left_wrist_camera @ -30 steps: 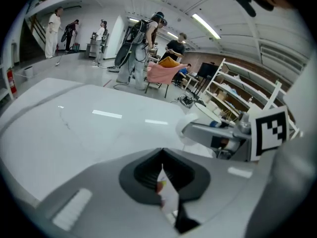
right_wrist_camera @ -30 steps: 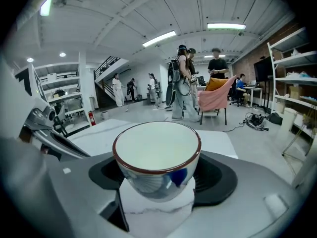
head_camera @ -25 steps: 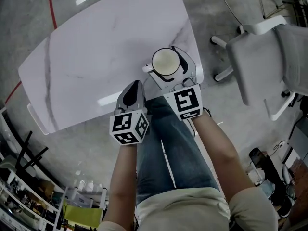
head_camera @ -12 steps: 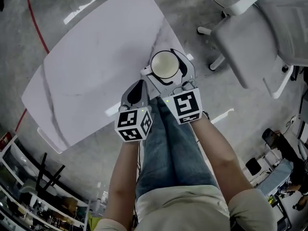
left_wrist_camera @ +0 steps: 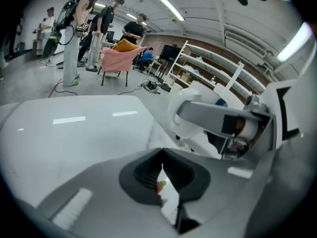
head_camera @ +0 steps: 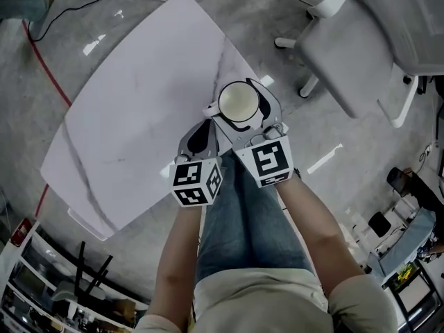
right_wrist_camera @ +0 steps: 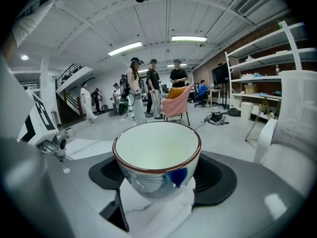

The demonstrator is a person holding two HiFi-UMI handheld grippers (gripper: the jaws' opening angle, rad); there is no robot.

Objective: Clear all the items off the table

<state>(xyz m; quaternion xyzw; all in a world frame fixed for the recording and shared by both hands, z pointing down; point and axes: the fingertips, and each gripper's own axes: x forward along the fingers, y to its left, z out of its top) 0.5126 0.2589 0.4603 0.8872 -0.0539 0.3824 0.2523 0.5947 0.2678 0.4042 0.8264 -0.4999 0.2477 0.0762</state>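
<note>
Where the right gripper [right_wrist_camera: 158,178] closes its jaws, dark ribbed pads press on opposite sides of the bowl [right_wrist_camera: 157,152]. The bowl is a round glazed vessel with a white interior, a brown rim and blue brushwork on its outer wall. It stands upright between the jaws, rim above the pads. In the head view it sits over the near edge of the tabletop [head_camera: 139,96], a smooth white slab with grey veining and rounded corners. The left gripper [left_wrist_camera: 161,155], just beside the bowl, has its jaws pressed together with nothing between them.
</note>
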